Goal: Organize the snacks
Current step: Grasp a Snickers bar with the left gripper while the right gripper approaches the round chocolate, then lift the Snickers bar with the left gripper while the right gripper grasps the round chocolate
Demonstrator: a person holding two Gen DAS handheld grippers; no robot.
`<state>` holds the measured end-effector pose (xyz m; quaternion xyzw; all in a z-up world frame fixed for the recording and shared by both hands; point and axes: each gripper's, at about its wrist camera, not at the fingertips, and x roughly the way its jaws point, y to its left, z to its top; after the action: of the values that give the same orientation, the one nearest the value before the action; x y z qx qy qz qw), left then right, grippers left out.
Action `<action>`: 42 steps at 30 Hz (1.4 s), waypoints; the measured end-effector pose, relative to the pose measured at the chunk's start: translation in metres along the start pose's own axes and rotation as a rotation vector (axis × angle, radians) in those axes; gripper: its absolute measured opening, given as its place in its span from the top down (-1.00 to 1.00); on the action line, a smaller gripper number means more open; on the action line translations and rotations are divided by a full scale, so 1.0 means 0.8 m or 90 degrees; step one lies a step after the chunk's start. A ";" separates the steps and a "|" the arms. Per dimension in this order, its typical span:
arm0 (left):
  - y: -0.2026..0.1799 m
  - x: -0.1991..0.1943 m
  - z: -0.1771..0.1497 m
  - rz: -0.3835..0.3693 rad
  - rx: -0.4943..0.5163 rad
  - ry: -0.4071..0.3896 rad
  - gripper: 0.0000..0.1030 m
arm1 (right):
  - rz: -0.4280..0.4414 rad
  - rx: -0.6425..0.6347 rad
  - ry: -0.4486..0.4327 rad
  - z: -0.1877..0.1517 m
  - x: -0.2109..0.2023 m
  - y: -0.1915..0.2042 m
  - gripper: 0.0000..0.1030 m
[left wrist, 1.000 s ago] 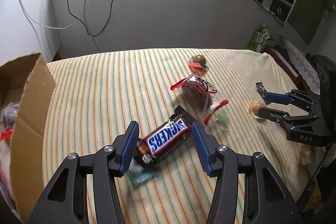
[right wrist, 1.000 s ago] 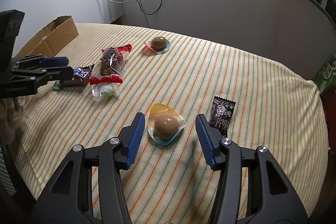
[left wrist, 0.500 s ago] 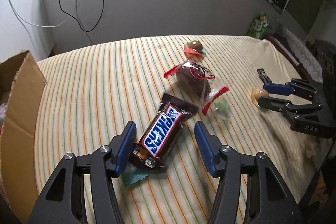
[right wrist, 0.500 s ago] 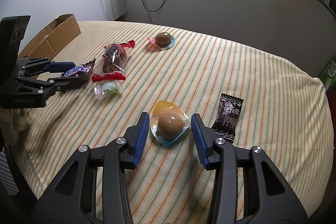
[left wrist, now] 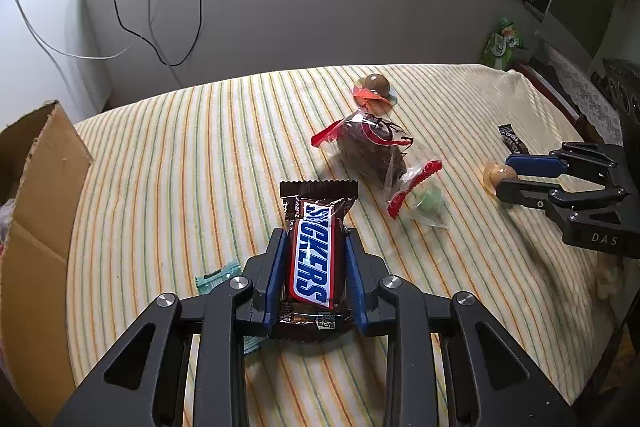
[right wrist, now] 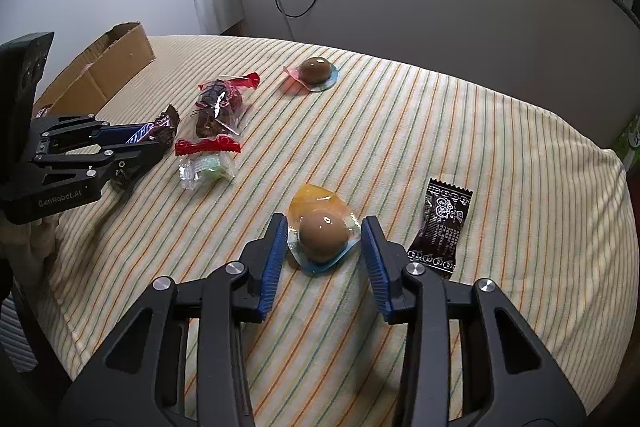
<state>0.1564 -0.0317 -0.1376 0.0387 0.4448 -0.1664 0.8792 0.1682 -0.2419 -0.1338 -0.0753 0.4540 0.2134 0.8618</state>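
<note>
A Snickers bar [left wrist: 314, 259] lies lengthwise between the blue pads of my left gripper [left wrist: 315, 239]. Those jaws are closing and both pads press the bar's sides. A brown braised egg in a clear pack [right wrist: 323, 237] sits on the striped cloth between the fingers of my right gripper [right wrist: 325, 223]. Its jaws are closing, with the pads right at the pack's rim and not visibly squeezing it. A cardboard box [left wrist: 40, 187] stands open at the left edge of the table.
On the striped cloth [left wrist: 180, 167] lie a dark snack in a clear red-ended bag [left wrist: 368, 151], a green candy [left wrist: 426, 199], a second egg pack [left wrist: 376, 87], a black sachet [right wrist: 440, 223] and a teal wrapper [left wrist: 218, 277]. A grey wall with cables rises behind.
The left jaws closed onto the Snickers bar, which now points straight ahead between them. The right jaws narrowed around the egg pack. Neither hand travelled much.
</note>
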 end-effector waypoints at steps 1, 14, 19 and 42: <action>-0.001 0.001 0.000 -0.001 0.001 0.000 0.48 | 0.000 -0.002 0.001 0.000 -0.001 0.001 0.24; 0.004 -0.003 -0.002 -0.006 -0.003 -0.004 0.48 | -0.024 -0.029 0.020 0.002 0.011 0.004 0.24; 0.005 -0.010 -0.005 -0.013 -0.013 -0.011 0.48 | -0.023 -0.023 0.009 0.002 0.005 0.005 0.38; 0.016 -0.112 -0.016 0.015 -0.050 -0.117 0.48 | -0.020 -0.051 -0.062 0.020 -0.059 0.061 0.39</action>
<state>0.1015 0.0061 -0.0754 -0.0058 0.3682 -0.1416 0.9189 0.1354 -0.2070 -0.0831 -0.1064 0.4010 0.2211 0.8826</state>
